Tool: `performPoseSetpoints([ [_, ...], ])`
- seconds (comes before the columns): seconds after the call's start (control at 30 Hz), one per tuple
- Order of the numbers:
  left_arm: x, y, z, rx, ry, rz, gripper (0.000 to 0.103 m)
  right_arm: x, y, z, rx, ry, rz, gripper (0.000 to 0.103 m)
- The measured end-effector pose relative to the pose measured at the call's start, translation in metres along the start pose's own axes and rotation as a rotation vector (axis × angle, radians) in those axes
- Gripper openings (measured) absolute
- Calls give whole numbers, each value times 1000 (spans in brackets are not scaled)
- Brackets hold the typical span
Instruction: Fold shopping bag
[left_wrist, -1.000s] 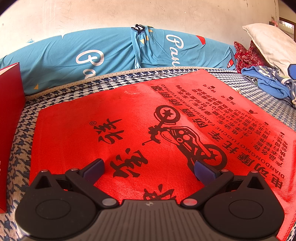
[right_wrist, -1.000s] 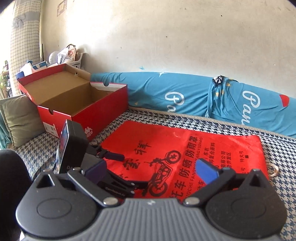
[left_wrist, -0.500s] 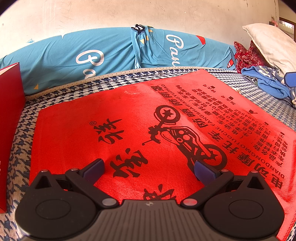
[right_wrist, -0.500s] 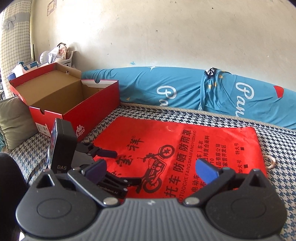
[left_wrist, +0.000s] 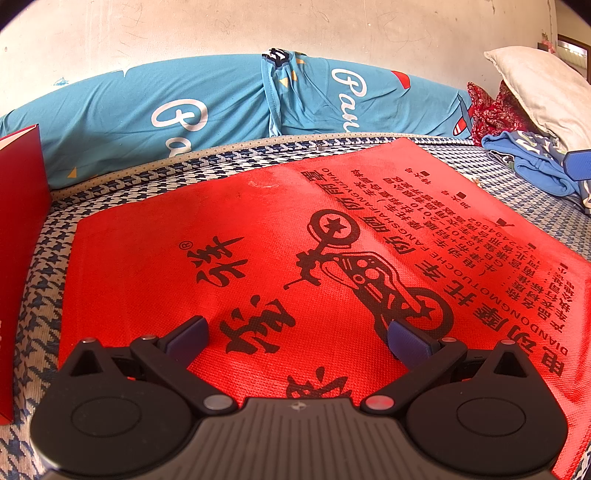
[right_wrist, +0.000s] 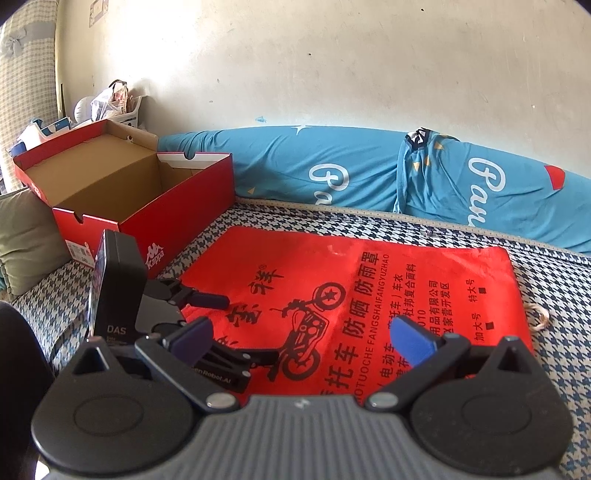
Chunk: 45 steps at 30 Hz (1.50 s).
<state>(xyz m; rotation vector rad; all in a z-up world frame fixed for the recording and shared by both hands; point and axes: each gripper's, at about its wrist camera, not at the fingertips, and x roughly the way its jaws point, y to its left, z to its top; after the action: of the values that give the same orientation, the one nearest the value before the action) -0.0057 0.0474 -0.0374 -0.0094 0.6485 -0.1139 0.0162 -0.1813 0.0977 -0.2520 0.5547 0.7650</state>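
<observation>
The red shopping bag (left_wrist: 280, 236) with a black motorcycle print lies flat and spread out on the houndstooth bed cover (left_wrist: 48, 295). My left gripper (left_wrist: 299, 334) is open low over the bag's near edge, with nothing between its fingers. From the right wrist view the same bag (right_wrist: 399, 280) stretches ahead, its drawstring loop (right_wrist: 540, 317) poking out at the right side. My right gripper (right_wrist: 303, 338) hovers open over the bag's near edge and holds nothing. The left gripper (right_wrist: 247, 328) shows there at the bag's left end, jaws apart. One blue right fingertip (left_wrist: 578, 162) shows at the left view's far right.
An open red shoebox (right_wrist: 173, 229) stands left of the bag. A long blue bolster (left_wrist: 221, 110) runs along the wall behind. A white pillow (left_wrist: 543, 88) and blue clothes (left_wrist: 532, 162) lie to the right, an olive cushion (right_wrist: 26, 236) to the far left.
The right gripper has shifted a little, so the bag and shoebox sit slightly higher and further left in its view. The left gripper has stayed still. Both stay open.
</observation>
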Motion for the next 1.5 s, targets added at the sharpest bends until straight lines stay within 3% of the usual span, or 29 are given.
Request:
performPoseSetpoints([
  [0.47,0,0,0,0,0,0,103,2,3,0,-11,5,14,103],
  [0.97,0,0,0,0,0,-1,103,5,21,-4,-108,16,35,103],
  [1.27,0,0,0,0,0,-1,103,16,-3,-3,19,62,-105,103],
  [1.5,0,0,0,0,-1,-1,103,24,-12,-5,36,86,-142,103],
])
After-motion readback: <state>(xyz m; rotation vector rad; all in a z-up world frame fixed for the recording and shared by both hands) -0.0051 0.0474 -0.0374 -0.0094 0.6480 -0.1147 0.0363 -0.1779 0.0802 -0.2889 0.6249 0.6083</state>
